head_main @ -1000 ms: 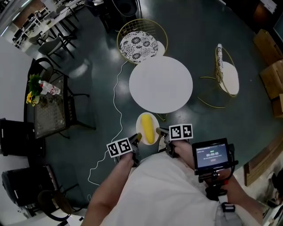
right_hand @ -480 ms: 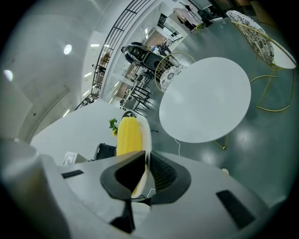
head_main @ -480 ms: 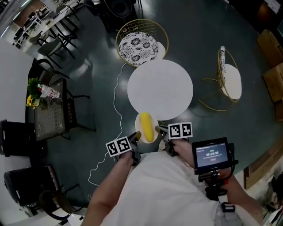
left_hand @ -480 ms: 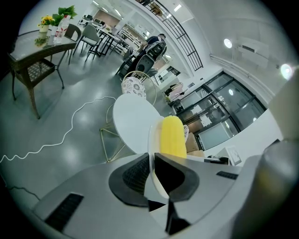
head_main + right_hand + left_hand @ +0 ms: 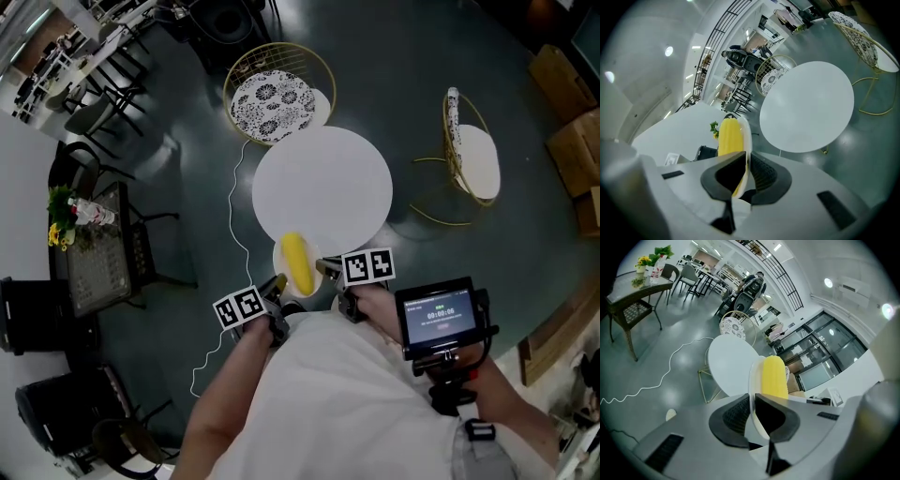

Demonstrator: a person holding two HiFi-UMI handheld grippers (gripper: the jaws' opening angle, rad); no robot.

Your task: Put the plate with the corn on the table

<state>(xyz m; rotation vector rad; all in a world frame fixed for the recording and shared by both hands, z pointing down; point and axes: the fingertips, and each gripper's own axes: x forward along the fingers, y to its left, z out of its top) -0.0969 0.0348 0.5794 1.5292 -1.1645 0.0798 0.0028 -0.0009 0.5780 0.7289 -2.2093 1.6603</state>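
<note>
Two grippers are clamping the plate (image 5: 278,259): left gripper (image 5: 279,285) is pinching its left rim and right gripper (image 5: 325,267) its right rim, jaws narrowed on it. Corn cob (image 5: 298,262) is lying on the plate. Since a second ago the plate is advancing, its far edge now overlapping the near rim of the round white table (image 5: 323,178).

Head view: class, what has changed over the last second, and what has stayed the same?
The white plate with the yellow corn cob has been carried forward; its far rim now overlaps the round white table's near edge. The left gripper and right gripper stay clamped on opposite plate rims, corn lying lengthwise.
</note>
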